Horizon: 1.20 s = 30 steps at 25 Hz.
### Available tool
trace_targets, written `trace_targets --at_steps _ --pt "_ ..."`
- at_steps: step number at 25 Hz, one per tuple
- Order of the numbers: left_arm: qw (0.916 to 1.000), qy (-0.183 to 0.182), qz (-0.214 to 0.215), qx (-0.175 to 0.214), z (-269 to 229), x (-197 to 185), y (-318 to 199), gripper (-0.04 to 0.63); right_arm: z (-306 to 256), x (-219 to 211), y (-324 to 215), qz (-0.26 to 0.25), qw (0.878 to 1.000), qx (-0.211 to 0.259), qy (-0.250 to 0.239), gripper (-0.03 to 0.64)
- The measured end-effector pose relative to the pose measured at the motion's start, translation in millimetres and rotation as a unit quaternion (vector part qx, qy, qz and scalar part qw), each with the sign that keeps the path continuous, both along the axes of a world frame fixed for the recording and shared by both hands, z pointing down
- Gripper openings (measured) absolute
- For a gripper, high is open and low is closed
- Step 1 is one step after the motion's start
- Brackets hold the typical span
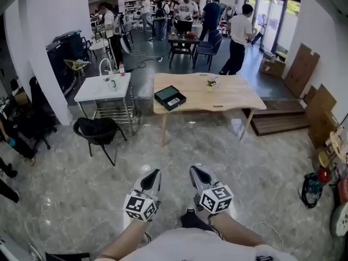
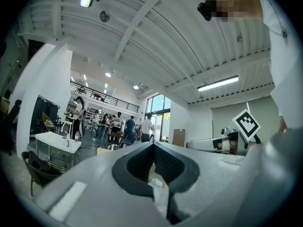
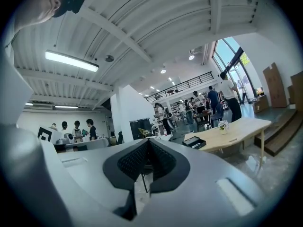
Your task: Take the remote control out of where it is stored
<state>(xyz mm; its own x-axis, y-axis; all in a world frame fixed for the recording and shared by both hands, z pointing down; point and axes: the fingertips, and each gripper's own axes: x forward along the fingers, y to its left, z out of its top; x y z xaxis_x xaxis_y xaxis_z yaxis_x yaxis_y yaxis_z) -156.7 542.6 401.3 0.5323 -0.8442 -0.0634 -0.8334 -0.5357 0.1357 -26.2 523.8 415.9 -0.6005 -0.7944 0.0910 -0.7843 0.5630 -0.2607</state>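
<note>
Holding both tools low at the bottom centre of the head view, you are clenching the left tool [image 1: 155, 173] and the right tool [image 1: 195, 171], each on nothing. An open black box [image 1: 170, 97] is sitting on the wooden desk [image 1: 234, 97] at mid-frame, well apart from both. A small pale-marked item [image 1: 174, 100] is lying inside it, too small to confirm as the remote control.

Pale wooden desk [image 1: 234, 97] with a wavy outline, on slim legs over a glossy grey stone floor [image 1: 255, 167]. Near the end at the head view's left, a dark flat box [image 1: 170, 97], open and turned askew, something pale inside. Farther back, near the middle, a small glass vase [image 1: 211, 82] with flowers. By the near edge, a thin little object [image 1: 217, 106], too small to tell.
</note>
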Motion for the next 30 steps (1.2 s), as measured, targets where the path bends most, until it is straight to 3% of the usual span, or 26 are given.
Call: trace_targets --at_steps 13,30 --pt "0.9999 -0.016 -0.003 -0.004 7.9 4.1 -78.8 0.0 3.7 12.7 -82.8 0.005 0.999 0.005 -0.031 0.028" --pt "0.9996 -0.022 -0.014 -0.014 12.8 39.8 -269.2 0.0 9.9 53.9 -280.1 0.002 1.0 -0.001 -0.029 0.028"
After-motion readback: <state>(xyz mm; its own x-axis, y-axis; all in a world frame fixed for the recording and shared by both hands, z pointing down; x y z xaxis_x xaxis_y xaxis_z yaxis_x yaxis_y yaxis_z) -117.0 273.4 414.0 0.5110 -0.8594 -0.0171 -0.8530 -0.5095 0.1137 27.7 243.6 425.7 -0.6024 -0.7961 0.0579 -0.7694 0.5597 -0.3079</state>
